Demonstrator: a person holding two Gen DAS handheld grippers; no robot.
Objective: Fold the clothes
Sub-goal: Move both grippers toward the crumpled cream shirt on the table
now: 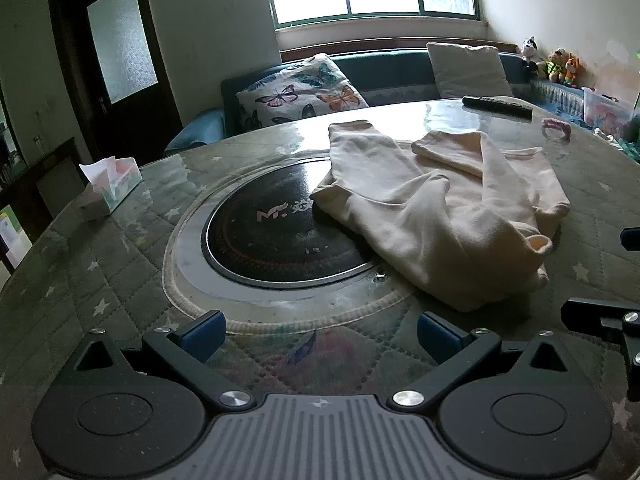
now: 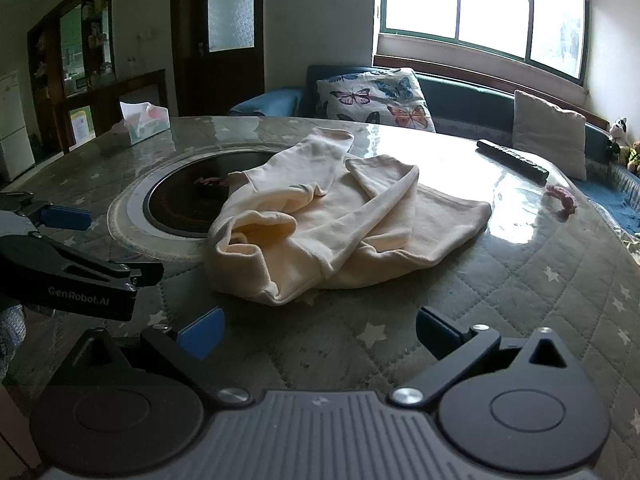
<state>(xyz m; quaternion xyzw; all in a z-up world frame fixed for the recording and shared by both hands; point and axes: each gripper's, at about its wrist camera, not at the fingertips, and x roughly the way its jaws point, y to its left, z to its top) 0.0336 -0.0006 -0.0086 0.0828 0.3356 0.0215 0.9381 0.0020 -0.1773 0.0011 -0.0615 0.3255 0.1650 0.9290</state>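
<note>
The left gripper (image 1: 322, 334) hangs low over the table (image 1: 100, 280), its blue jaws spread wide with nothing between them. The right gripper (image 2: 320, 330) is the same, jaws wide apart and empty. Past them lies a cream shirt (image 2: 320, 220), all rumpled, sleeves crossed on top. It partly covers a round black cooker plate (image 1: 264, 236) at its nine o'clock. A tissue box (image 1: 114, 184) sits far at ten o'clock, a remote (image 2: 512, 160) at two o'clock.
</note>
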